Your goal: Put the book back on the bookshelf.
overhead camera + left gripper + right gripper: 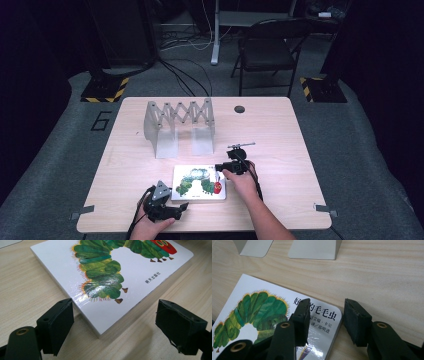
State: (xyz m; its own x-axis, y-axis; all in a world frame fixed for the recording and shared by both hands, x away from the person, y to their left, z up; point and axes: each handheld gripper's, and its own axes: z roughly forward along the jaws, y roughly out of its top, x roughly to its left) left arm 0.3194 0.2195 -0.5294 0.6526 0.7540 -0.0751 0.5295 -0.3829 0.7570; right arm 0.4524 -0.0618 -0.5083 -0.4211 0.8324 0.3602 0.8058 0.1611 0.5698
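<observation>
Picture book (199, 183) lying flat on the wooden surface (280, 130) near the person is being approached, the left tool (172, 210) gaping at one corner, the right tool (220, 167) straddling another edge ungripped, likely needing to close before lifting.

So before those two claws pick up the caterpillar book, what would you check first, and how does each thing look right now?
1. Picture book lies flat on the table: ok.
2. Left gripper has its jaws wide apart, astride the book's near corner, pads clear of it: ok.
3. Right gripper straddles the book's rounded corner, one jaw over the cover, the other beyond the edge: ok.
4. Right gripper's pads pressing on the book: cannot tell; a gap seems to show, so probably no grip yet.
5. Metal expanding book rack stands apart from the book, out of the way: ok.
6. Table around the book free of clutter: ok.
</observation>
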